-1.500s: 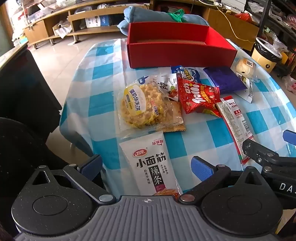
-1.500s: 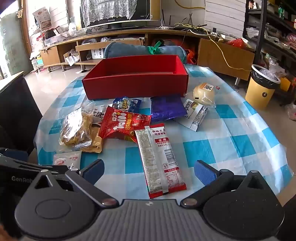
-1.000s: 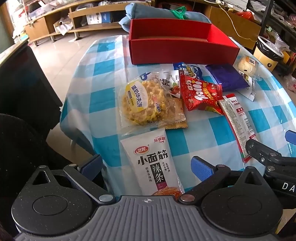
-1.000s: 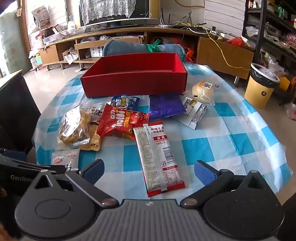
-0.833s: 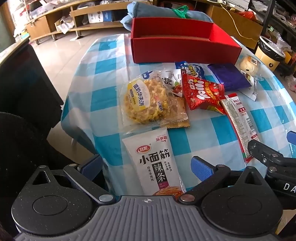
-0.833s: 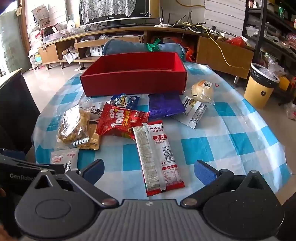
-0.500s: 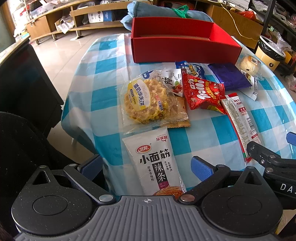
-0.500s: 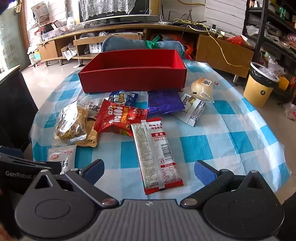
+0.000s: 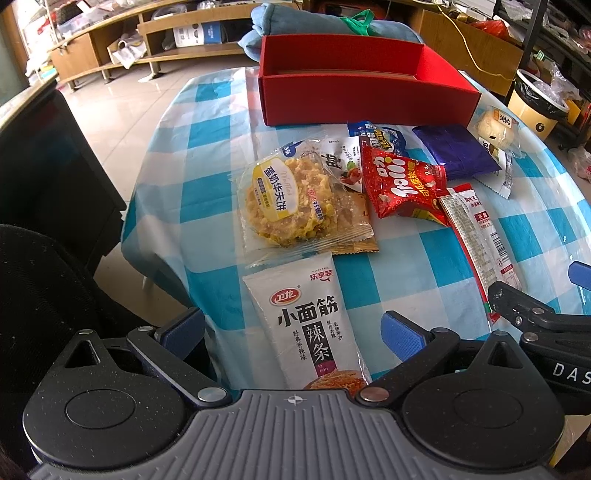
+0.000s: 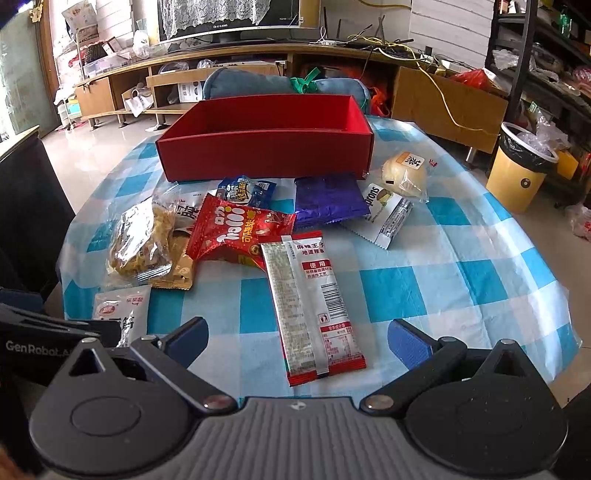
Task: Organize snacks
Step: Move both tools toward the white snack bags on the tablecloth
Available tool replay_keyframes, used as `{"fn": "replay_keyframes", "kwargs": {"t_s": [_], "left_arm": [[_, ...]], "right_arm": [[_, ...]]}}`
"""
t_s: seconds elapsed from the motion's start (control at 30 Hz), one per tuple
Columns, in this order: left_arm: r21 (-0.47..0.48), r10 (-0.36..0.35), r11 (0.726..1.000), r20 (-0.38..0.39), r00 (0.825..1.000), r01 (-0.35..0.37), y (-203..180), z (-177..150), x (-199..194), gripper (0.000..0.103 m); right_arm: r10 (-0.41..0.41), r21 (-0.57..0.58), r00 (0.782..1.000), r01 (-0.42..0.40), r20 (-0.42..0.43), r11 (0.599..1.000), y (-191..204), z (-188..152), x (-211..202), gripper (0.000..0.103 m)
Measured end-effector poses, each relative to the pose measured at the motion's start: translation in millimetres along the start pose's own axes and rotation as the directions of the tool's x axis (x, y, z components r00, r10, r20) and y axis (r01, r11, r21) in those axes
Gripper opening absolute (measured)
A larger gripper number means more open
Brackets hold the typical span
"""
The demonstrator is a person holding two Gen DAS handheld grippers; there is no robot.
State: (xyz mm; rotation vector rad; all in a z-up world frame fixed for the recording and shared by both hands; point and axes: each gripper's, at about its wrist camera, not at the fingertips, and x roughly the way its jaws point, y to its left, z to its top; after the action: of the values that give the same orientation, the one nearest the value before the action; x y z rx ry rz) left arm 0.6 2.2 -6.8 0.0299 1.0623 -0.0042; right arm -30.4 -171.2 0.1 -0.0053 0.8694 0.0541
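Evidently staged for packing: snack packets [image 10: 240, 236] strewn loose on the checked worktop [image 10: 480, 258], just before the empty red box [image 10: 266, 155]. Both empty, jaws apart: left hand-held gripper [image 9: 291, 328] over the white packet [image 9: 306, 321], right hand-held gripper [image 10: 297, 336] over the long packet [image 10: 310, 306].

I am in a lived-in home, in what looks like the living room. Ahead of me a long wooden TV stand [image 10: 229, 59] runs along the wall, carrying a television [image 10: 229, 16] draped with a lace cover, its open shelves stuffed with boxes and bags. The floor [image 9: 122, 110] is pale glossy tile. My tabletop [image 10: 461, 258] wears a blue-and-white checked plastic cloth. A yellow waste bin [image 10: 521, 173] with a liner stands by a dark metal shelving rack [image 10: 546, 55] crowded with household clutter.
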Motion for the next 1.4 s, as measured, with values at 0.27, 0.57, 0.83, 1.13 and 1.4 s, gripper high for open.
{"fn": "replay_keyframes", "kwargs": {"t_s": [0.27,0.57,0.83,1.13,1.4], "left_arm": [[0.001,0.0,1.0,0.0,1.0,0.0,0,0,0,0.102],[0.002,0.0,1.0,-0.001,1.0,0.0,0,0,0,0.102],[0.003,0.0,1.0,-0.002,1.0,0.0,-1,0,0,0.102],[0.01,0.001,1.0,-0.019,1.0,-0.001,-3,-4,3,0.102],[0.003,-0.001,1.0,-0.069,0.998,0.002,-3,-4,13,0.102]], "right_arm": [[0.0,0.0,1.0,0.0,0.0,1.0,0,0,0,0.1],[0.002,0.0,1.0,-0.002,-0.002,1.0,0,-1,1,0.1],[0.003,-0.002,1.0,-0.003,-0.003,1.0,1,-1,1,0.1],[0.01,-0.01,1.0,-0.01,-0.016,1.0,1,-2,3,0.1],[0.013,-0.006,1.0,-0.013,-0.025,1.0,0,-1,4,0.1]]}}
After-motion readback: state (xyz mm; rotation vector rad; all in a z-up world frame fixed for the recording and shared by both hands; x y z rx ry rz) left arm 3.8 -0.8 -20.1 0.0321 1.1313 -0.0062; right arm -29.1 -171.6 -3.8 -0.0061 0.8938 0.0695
